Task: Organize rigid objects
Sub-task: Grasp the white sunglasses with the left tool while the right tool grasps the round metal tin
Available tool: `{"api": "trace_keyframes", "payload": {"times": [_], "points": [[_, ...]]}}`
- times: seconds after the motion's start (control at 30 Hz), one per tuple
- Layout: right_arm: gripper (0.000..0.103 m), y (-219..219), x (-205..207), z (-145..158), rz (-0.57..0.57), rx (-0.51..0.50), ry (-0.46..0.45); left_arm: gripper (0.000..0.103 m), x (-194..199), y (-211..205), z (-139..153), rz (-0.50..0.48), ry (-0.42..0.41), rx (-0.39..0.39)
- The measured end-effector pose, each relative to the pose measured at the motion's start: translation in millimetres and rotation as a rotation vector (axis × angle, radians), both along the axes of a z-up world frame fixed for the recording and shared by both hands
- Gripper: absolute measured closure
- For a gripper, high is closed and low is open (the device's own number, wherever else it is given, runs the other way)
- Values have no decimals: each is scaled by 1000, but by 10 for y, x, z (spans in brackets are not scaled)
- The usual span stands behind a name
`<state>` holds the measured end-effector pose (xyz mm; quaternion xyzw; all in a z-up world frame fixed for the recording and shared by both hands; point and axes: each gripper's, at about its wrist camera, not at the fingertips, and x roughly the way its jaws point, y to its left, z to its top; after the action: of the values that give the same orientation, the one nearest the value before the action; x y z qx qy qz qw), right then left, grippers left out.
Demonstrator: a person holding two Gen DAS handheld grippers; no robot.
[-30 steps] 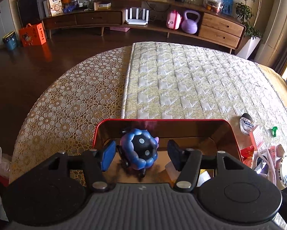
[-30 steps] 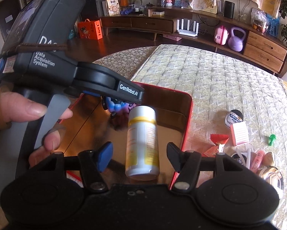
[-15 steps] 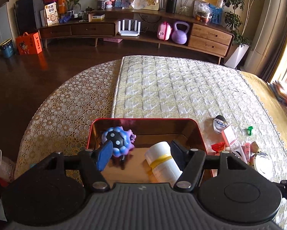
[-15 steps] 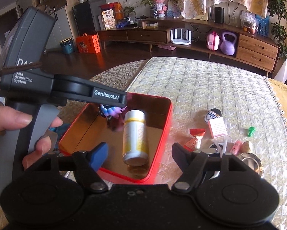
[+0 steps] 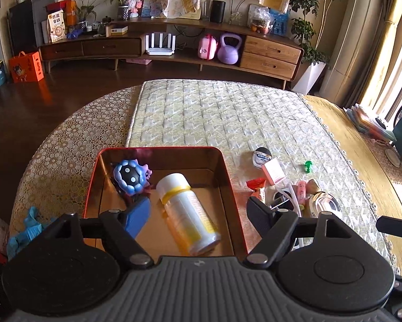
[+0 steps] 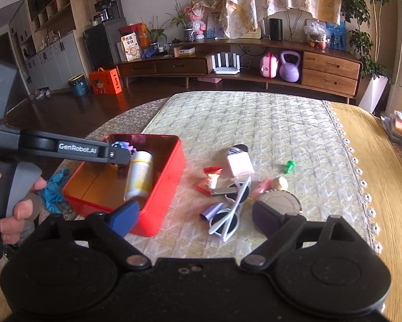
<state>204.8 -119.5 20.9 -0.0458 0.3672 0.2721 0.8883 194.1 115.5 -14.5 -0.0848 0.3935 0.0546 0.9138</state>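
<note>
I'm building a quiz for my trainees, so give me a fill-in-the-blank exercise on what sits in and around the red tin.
1. The white bottle lies on its ____ inside the red tin.
2. The blue spiky toy shares the tin with the ____.
3. The white sunglasses lie ____ the tin, on the cloth.
4. Both the left gripper and right gripper are ____.

Missing words: side; bottle; outside; open

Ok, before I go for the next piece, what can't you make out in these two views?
- Pile right of the red tin: in the left wrist view the gripper's right finger covers the sunglasses and metal lid.
- Blue spiky toy: in the right wrist view the left gripper's arm hides most of it.
- White-and-yellow bottle: label blurred, unreadable.
- Small round tin: print too small.
</note>
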Motion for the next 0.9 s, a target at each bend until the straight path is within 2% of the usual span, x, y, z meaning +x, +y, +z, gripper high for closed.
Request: {"api": "trace_keyframes", "payload": {"times": [0.2,0.53,0.7,0.9], "points": [[0,-404,-43,-54,-36,9,-11,21,-138,-259,-46,-28,-13,-10],[0,-747,49,-295,-72,-51,-26,21,-166,-705,-134,-116,-22,-33],[1,-794,115,-489,-57,-102,-39,21,-79,-916,-226,-153,-18,-28],[1,-843,259,-680,-44,-113,-28,21,92,-1169,-379,-200,-11,-8]]}}
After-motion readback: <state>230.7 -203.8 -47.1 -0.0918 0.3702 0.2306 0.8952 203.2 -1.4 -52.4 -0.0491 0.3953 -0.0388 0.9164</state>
